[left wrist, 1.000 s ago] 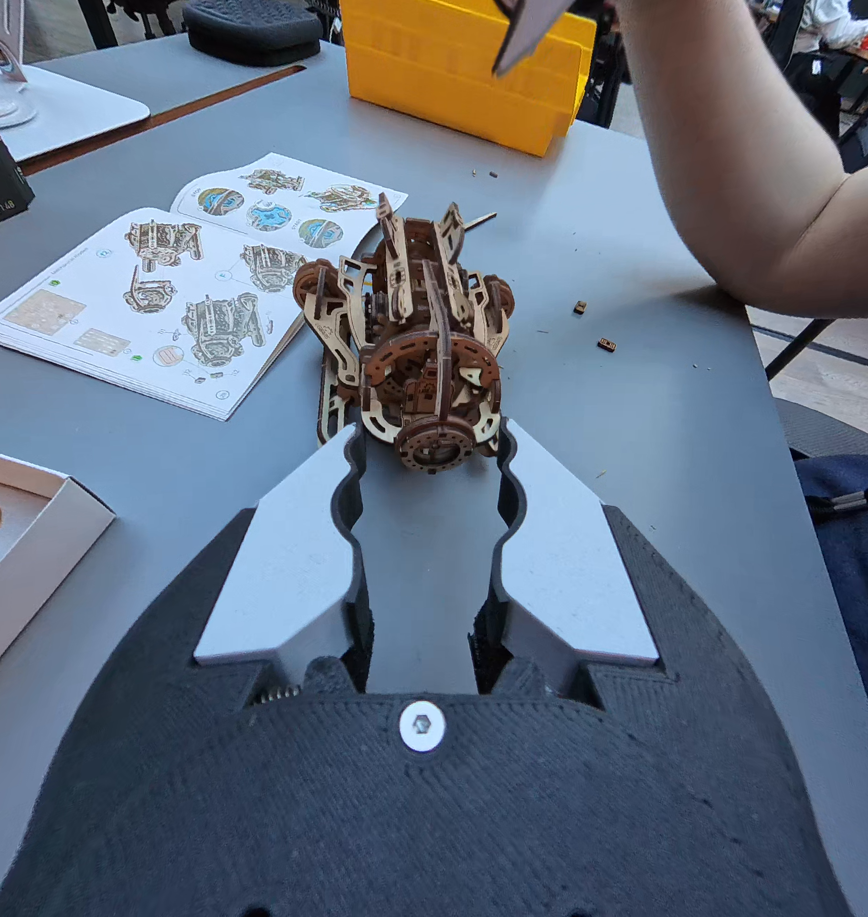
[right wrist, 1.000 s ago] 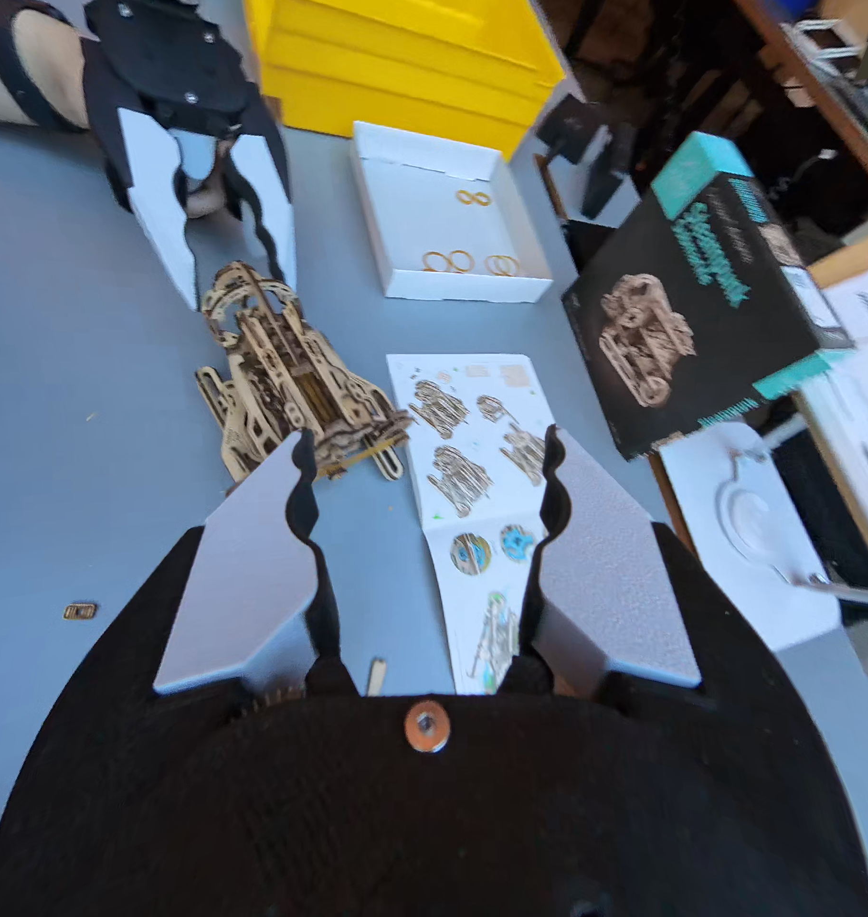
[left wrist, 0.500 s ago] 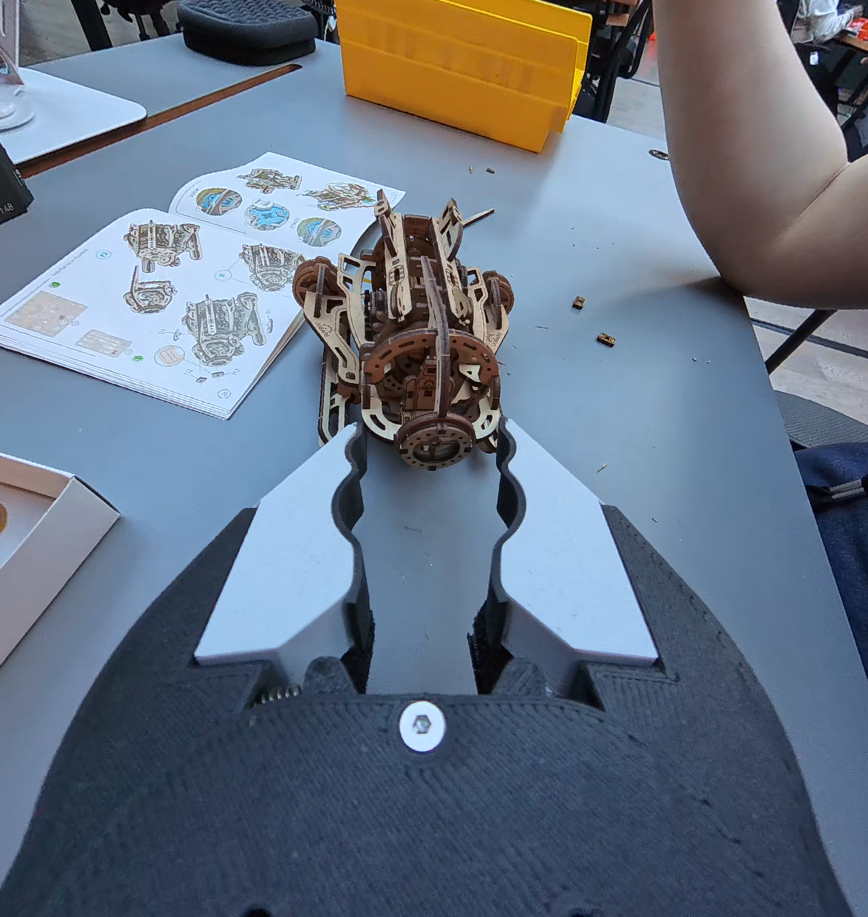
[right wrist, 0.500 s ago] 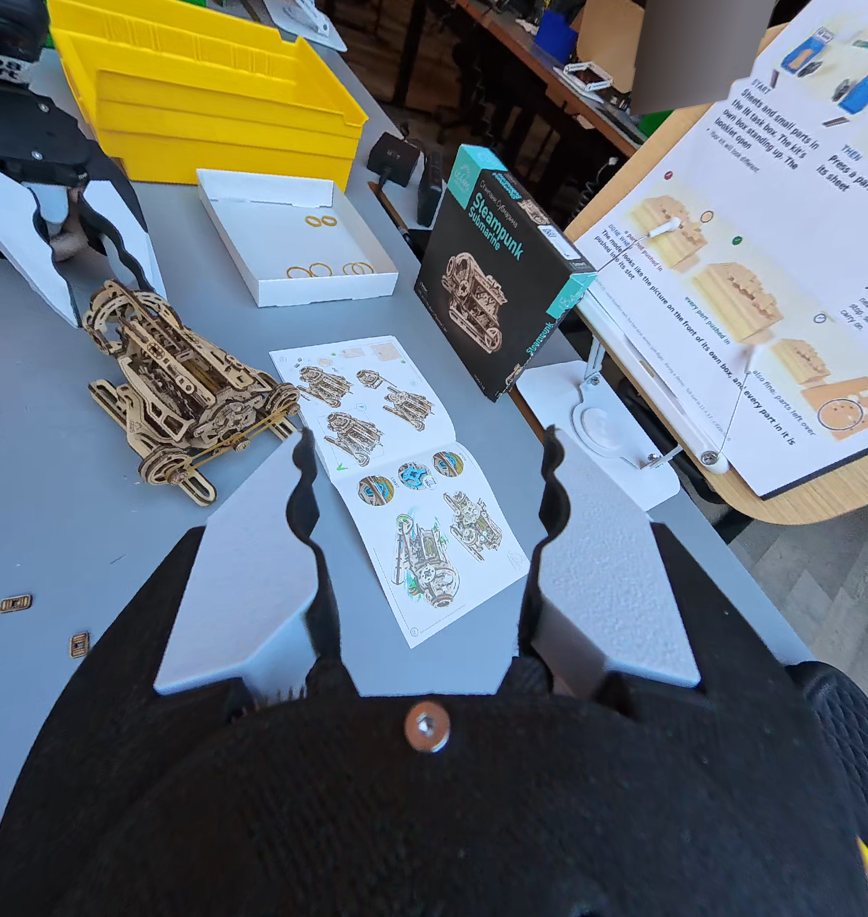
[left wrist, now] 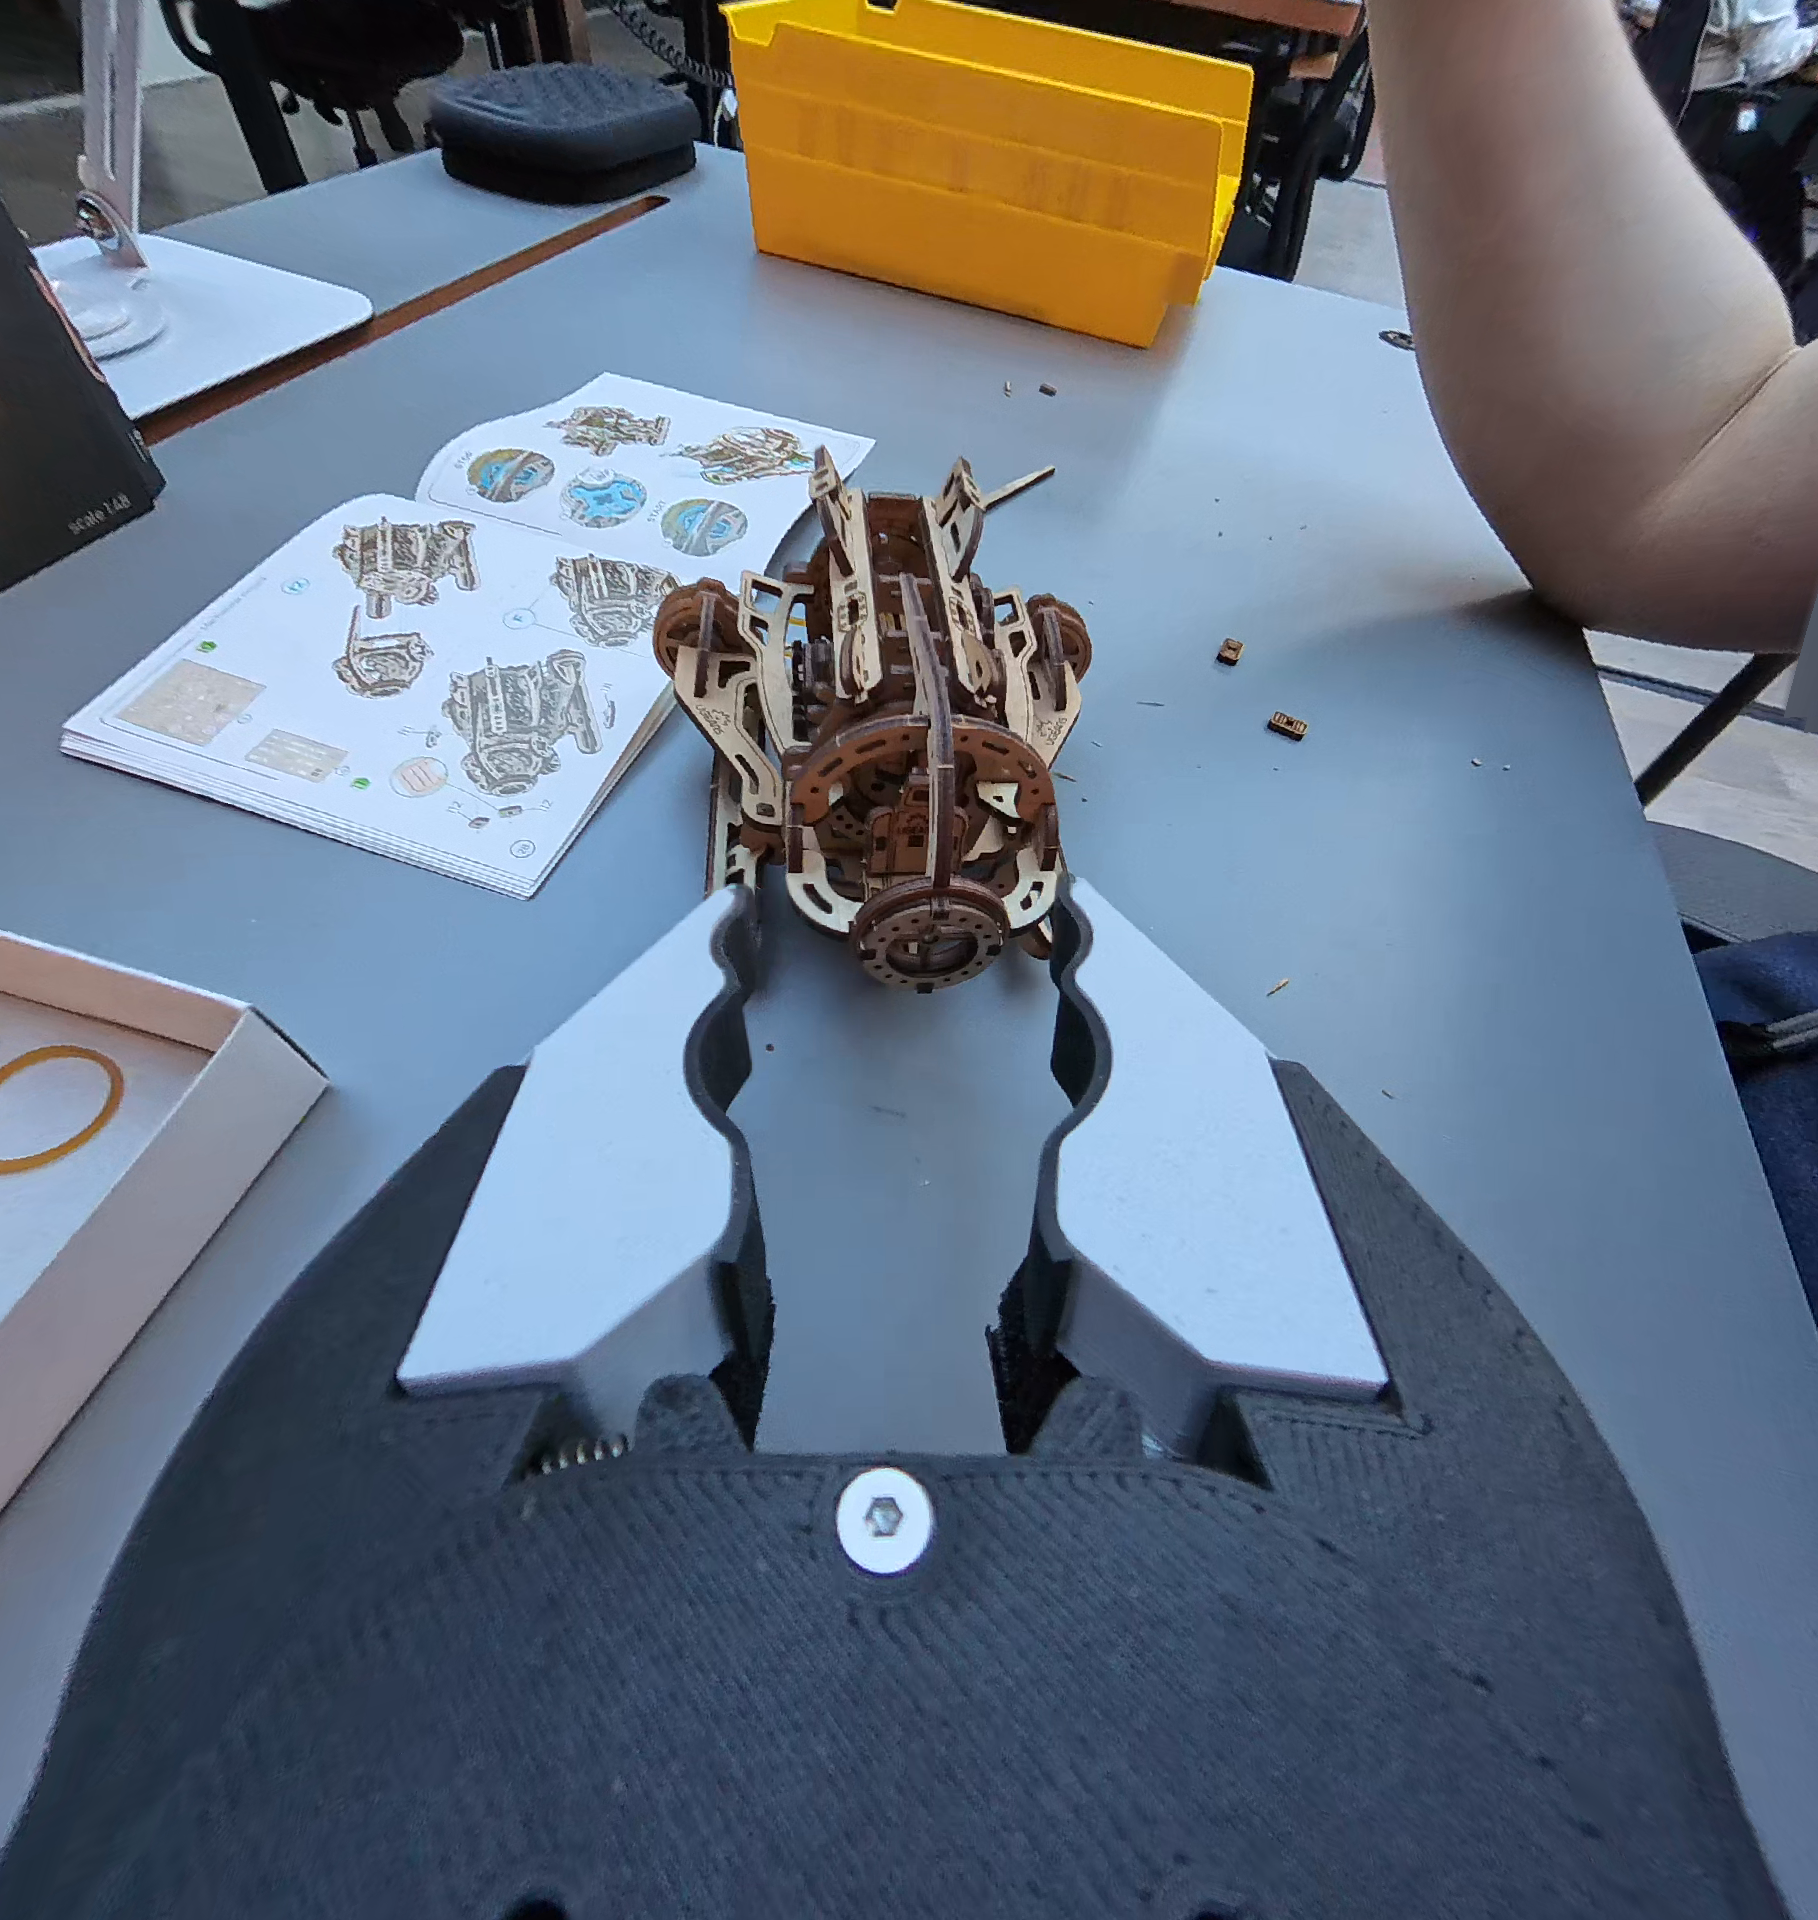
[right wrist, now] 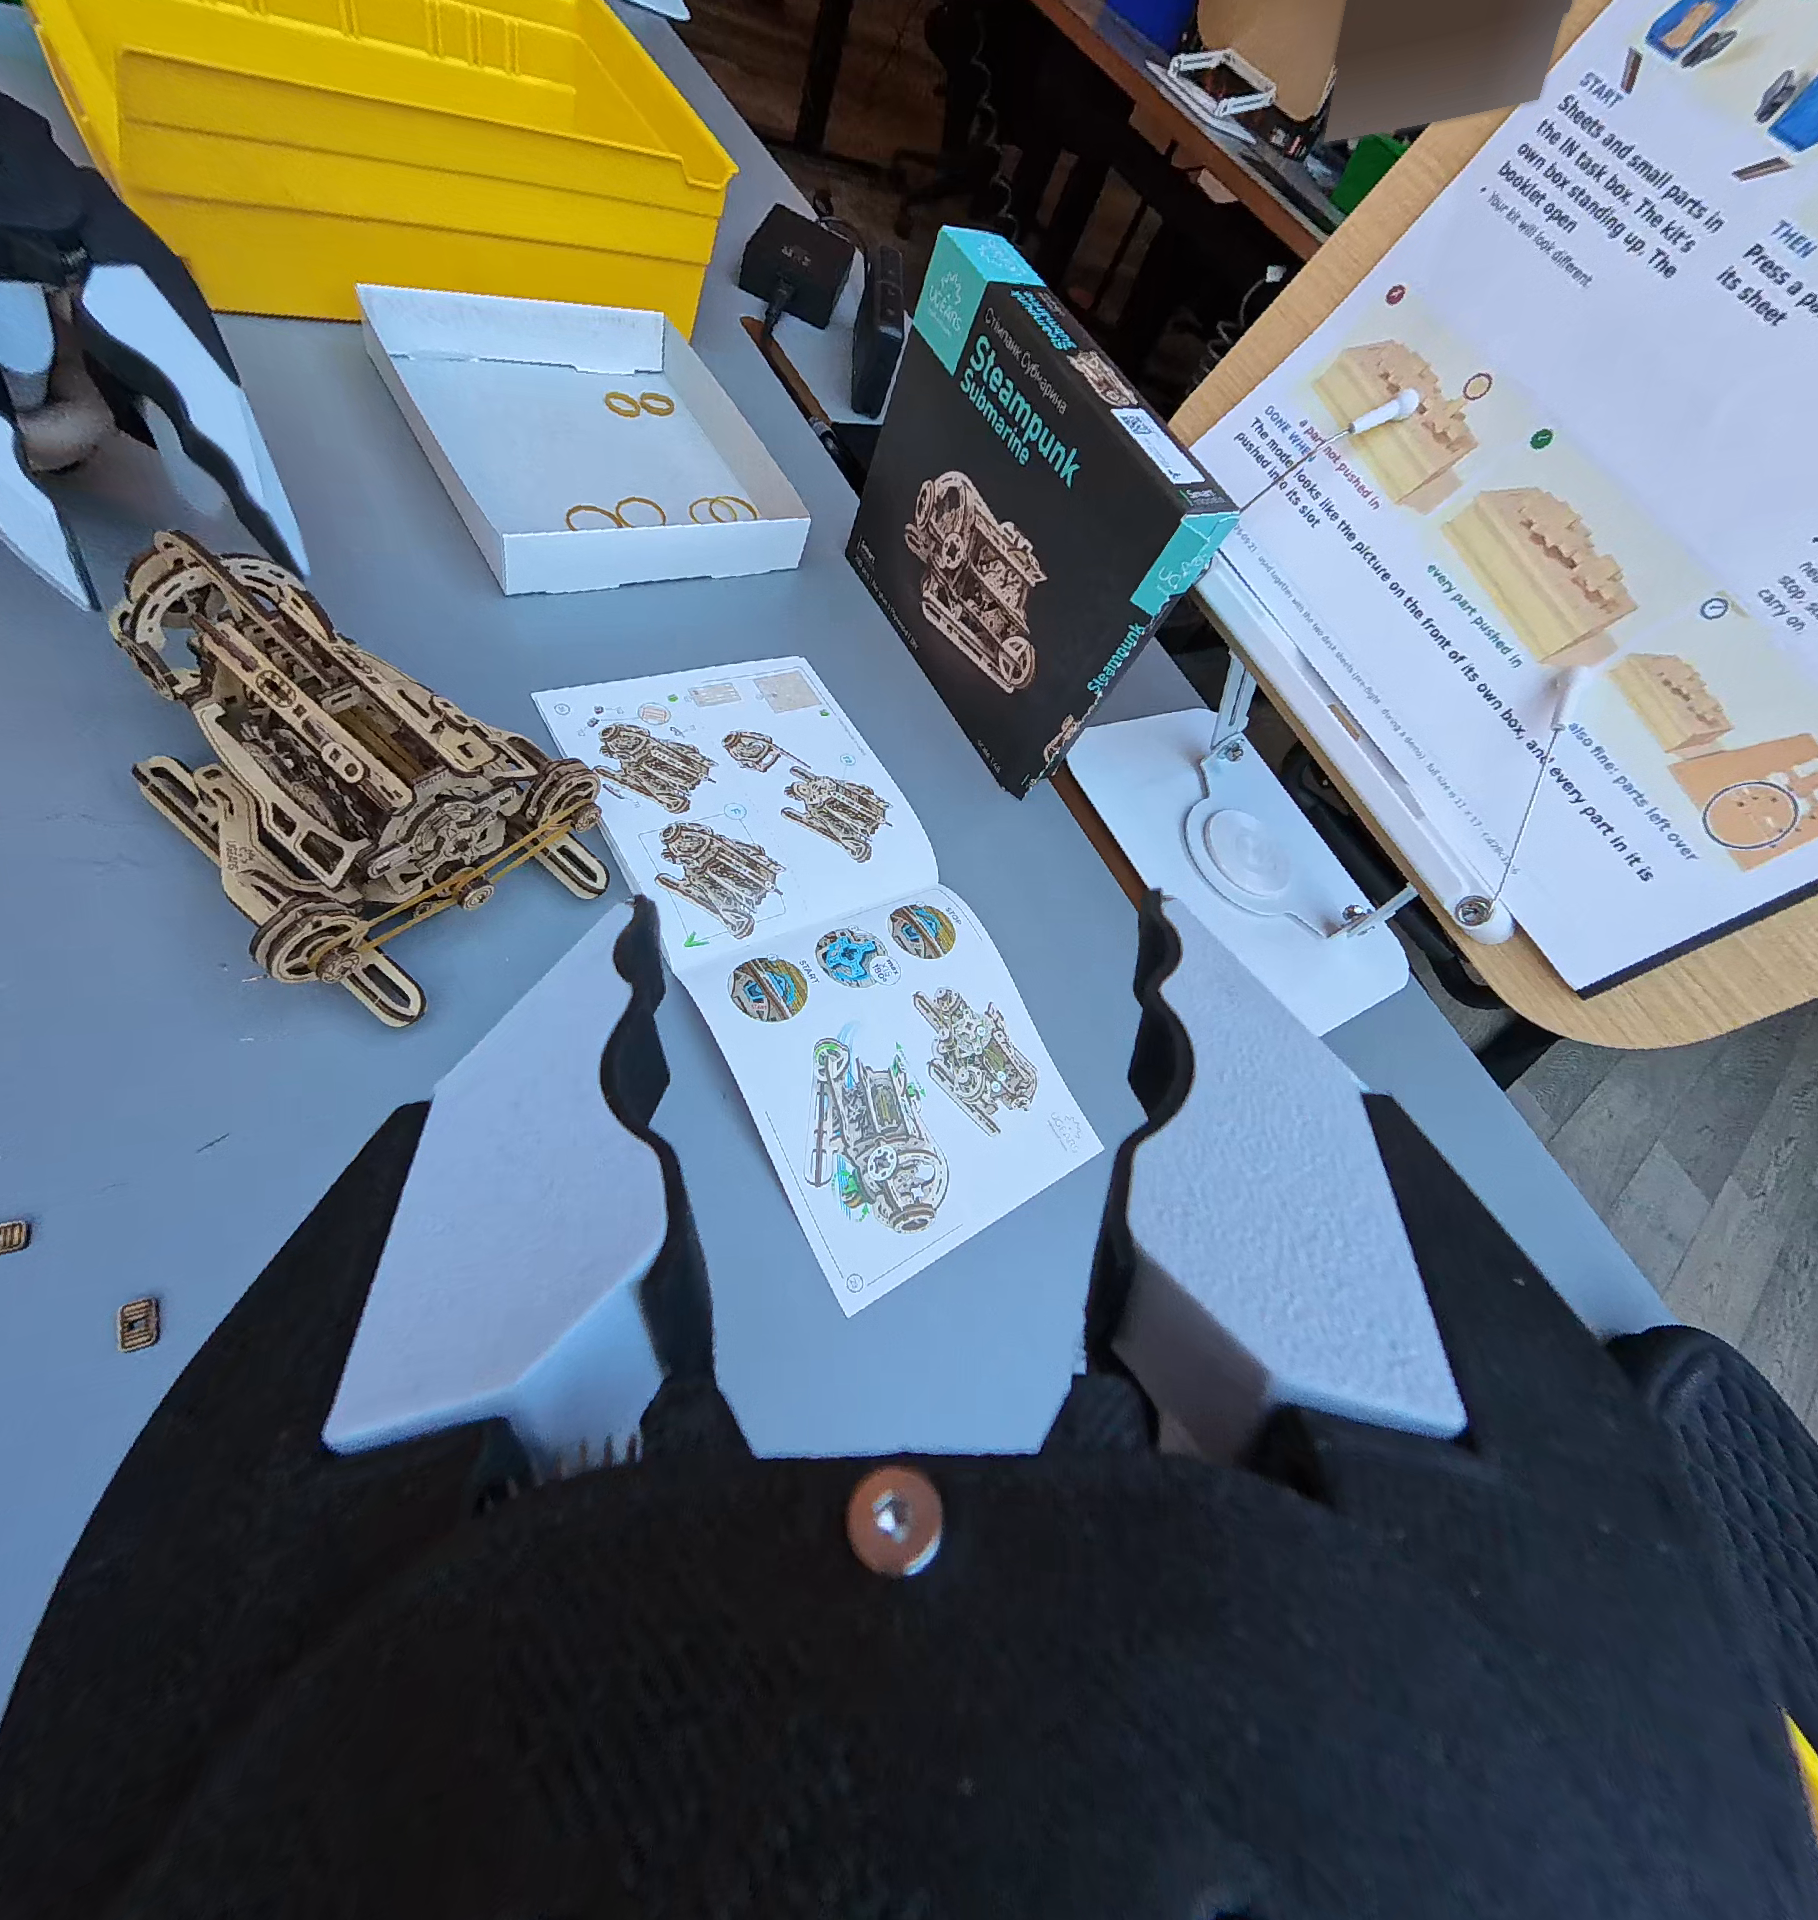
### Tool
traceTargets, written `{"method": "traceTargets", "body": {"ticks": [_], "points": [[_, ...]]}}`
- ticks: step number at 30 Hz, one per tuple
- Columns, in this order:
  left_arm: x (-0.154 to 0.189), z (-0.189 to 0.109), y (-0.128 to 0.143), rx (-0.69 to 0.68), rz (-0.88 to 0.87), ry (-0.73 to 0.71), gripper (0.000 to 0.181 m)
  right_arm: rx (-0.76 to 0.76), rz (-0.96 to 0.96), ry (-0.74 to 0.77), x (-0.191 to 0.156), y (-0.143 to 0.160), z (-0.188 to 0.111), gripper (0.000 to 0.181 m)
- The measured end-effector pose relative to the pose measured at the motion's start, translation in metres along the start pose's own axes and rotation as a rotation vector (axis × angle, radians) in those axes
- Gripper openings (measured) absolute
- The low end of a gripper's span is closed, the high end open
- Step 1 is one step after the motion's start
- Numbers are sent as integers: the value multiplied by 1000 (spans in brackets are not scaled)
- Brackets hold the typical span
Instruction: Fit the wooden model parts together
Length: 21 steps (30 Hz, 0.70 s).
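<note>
Behind the wooden model [left wrist: 884, 748], left gripper [left wrist: 900, 925] unmoved; right gripper [right wrist: 894, 925] has swung booklet-ward.

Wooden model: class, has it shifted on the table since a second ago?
No. In the left wrist view the wooden model sits against the booklet edge exactly as before, both grippers open.

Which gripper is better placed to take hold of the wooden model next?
Left. The left gripper is open with the wooden model right at its fingertips. The right gripper hangs open over the booklet, off to the model's side.
</note>
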<state>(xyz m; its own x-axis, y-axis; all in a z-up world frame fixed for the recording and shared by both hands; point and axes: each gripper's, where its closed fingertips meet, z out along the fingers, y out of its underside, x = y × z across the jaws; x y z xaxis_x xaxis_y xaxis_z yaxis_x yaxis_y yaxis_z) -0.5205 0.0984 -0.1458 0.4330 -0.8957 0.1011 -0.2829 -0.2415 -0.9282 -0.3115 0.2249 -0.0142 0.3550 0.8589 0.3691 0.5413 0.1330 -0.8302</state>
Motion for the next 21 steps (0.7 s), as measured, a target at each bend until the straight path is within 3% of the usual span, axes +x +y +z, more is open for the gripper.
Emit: {"method": "traceTargets", "body": {"ticks": [6, 21], "points": [[-2, -5, -11, 57, -11, -17, 73, -12, 19, 11, 4, 4, 0, 90], [-2, -5, -12, 59, 10, -29, 75, -46, -6, 15, 3, 8, 7, 91]]}}
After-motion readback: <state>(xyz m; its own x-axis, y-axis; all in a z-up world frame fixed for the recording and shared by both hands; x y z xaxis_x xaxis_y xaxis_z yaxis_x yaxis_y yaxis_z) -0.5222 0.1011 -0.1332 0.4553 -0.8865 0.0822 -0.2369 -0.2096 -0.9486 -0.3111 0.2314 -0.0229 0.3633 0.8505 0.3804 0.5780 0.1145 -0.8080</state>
